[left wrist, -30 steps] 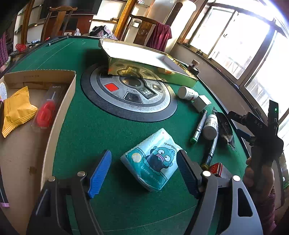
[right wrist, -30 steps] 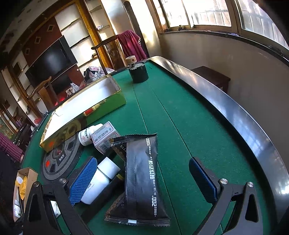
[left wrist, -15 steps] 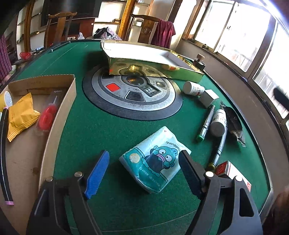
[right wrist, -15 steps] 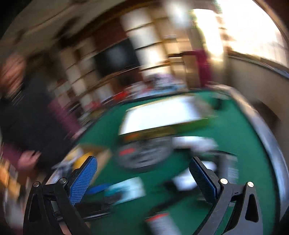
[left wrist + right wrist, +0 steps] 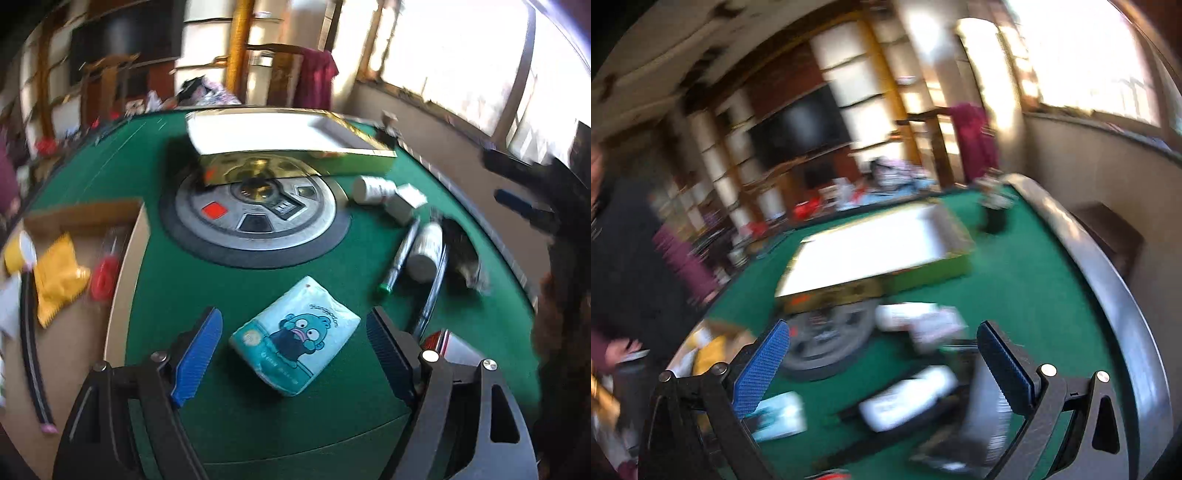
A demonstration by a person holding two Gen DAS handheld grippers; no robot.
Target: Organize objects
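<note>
Left gripper [image 5: 293,349]: jaws wide, just been opening, pads clear of the pale blue cartoon-printed tissue pack [image 5: 295,338] lying between them on the green felt table [image 5: 177,280]. Right gripper [image 5: 882,363]: jaws wide, empty. Left: brown cardboard box [image 5: 123,266] holding a yellow crinkled packet [image 5: 57,273]. Right: green marker pen [image 5: 399,254], white cylindrical bottle [image 5: 424,247]. Beyond: round grey console [image 5: 255,214], gold-sided tray [image 5: 280,144].

My right view is smeared: the bottle [image 5: 908,400] label is unreadable. The cardboard box [image 5: 122,273] runs off my left view's edge, contents blurred.
</note>
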